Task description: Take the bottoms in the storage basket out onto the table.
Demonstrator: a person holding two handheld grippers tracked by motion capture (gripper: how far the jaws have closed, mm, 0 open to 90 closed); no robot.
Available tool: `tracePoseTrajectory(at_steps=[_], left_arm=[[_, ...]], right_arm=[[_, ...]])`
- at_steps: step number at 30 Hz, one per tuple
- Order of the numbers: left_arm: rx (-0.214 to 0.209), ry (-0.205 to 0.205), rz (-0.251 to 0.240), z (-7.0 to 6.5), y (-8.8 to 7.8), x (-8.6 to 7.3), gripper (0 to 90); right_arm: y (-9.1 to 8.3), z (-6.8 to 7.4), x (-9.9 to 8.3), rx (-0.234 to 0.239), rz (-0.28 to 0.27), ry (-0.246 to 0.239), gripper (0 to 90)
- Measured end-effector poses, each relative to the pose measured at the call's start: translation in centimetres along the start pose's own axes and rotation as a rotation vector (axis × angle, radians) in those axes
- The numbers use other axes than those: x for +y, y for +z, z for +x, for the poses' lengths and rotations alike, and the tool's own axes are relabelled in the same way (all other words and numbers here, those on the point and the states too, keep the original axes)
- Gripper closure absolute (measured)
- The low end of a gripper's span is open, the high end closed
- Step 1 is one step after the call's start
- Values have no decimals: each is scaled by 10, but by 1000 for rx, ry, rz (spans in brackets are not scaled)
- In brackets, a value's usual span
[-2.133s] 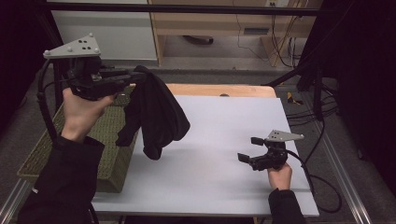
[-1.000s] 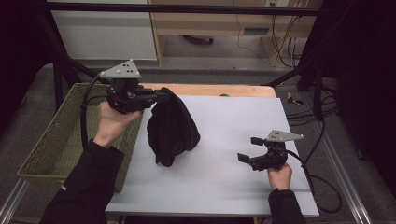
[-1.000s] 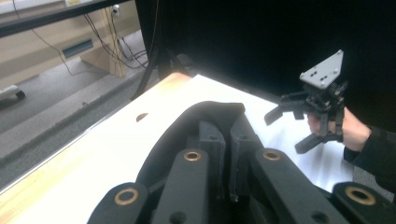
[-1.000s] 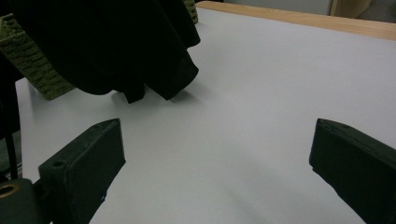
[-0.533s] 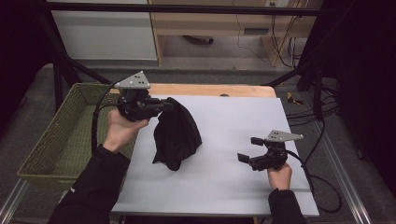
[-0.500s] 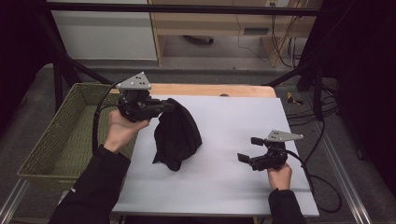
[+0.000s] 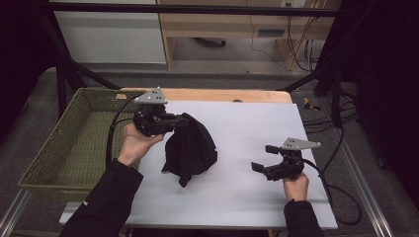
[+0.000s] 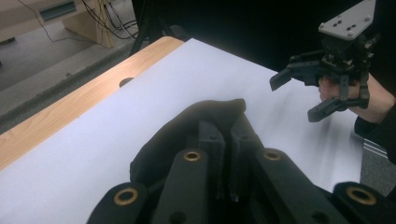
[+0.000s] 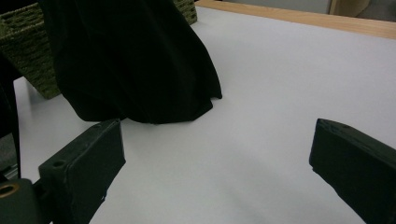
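Black cloth [image 7: 190, 150] hangs from the left gripper [image 7: 174, 122], whose jaws are clamped on its top edge; its lower part rests on the white table [image 7: 257, 202]. The right gripper [image 7: 258, 158], jaws apart, waits well to the right, so the left hand is nearer.

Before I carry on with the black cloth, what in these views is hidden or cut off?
- Left gripper view: the left gripper is shut on the black cloth; the hanging fabric is hidden behind the jaws.
- Right gripper view: the cloth's top is cut off by the upper edge; the right gripper stands open.
- High view: the cloth is all black, so its type and folds can't be told.
- High view: the basket floor beside the forearm is covered.
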State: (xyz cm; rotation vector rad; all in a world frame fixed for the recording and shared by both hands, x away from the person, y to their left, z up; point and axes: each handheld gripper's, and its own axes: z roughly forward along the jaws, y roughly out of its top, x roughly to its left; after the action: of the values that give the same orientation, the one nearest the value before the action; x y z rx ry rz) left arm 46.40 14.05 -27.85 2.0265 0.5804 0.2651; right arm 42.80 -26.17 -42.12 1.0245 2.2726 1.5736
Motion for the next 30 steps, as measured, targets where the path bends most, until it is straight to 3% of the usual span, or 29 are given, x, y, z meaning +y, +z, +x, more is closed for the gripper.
tracePoseTrajectory(at_steps=[7, 22, 30], left_arm=[[-1, -7, 24, 1, 9, -10, 861], [-11, -41, 3, -1, 28, -31, 851], [-15, -59, 23, -1, 37, -43, 825]], right_arm=[[0, 0, 0, -1, 3, 0, 39], [0, 0, 0, -1, 1, -1, 39], [0, 0, 0, 0, 2, 0, 39]])
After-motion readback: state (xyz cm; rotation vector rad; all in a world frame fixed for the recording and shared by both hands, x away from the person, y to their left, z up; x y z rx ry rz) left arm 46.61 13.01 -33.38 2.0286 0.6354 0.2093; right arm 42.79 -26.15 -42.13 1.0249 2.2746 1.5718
